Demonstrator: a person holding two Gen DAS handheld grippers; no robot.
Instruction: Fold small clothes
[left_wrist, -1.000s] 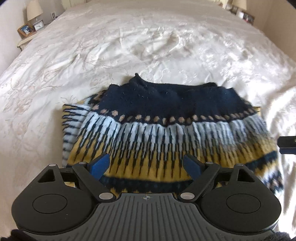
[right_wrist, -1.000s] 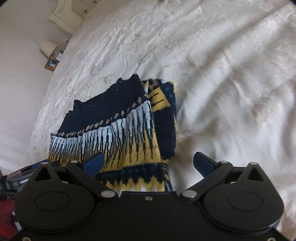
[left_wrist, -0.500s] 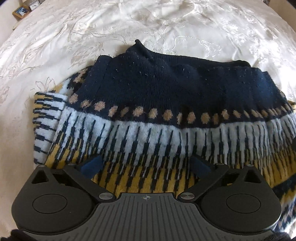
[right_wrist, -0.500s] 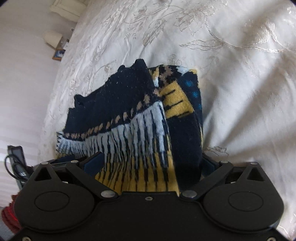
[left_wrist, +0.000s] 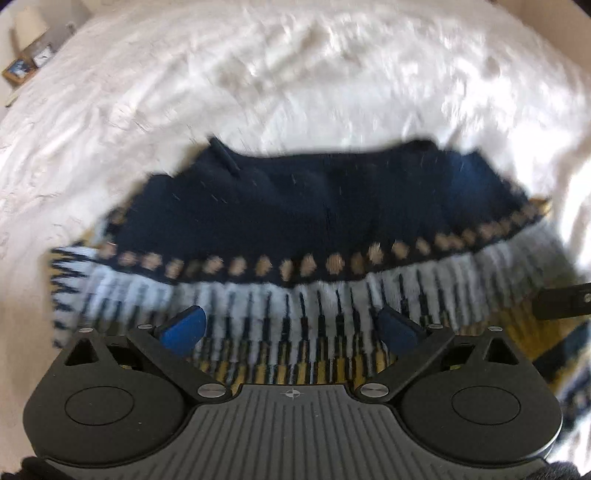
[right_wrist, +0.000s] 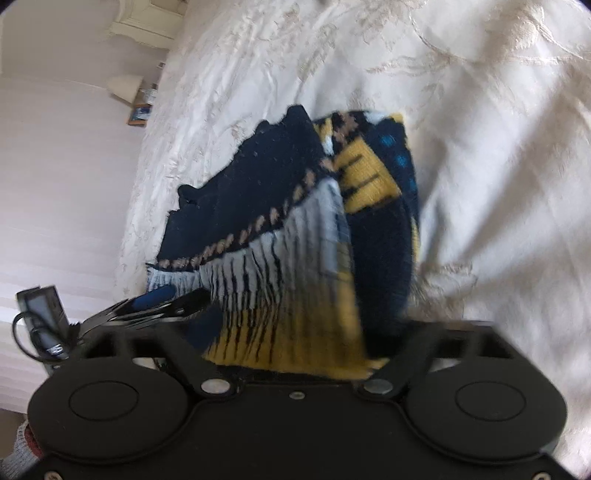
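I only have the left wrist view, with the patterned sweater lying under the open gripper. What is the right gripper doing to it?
Observer: The right gripper has its jaws closing, with the sweater edge bunched between them.
Operator: Is anything tucked under on that side?
Observer: Yes, a yellow panel with blue dots shows beneath the top layer.
Operator: Anything beside the bed?
Observer: A black device with a looped cable sits off the bed's edge.
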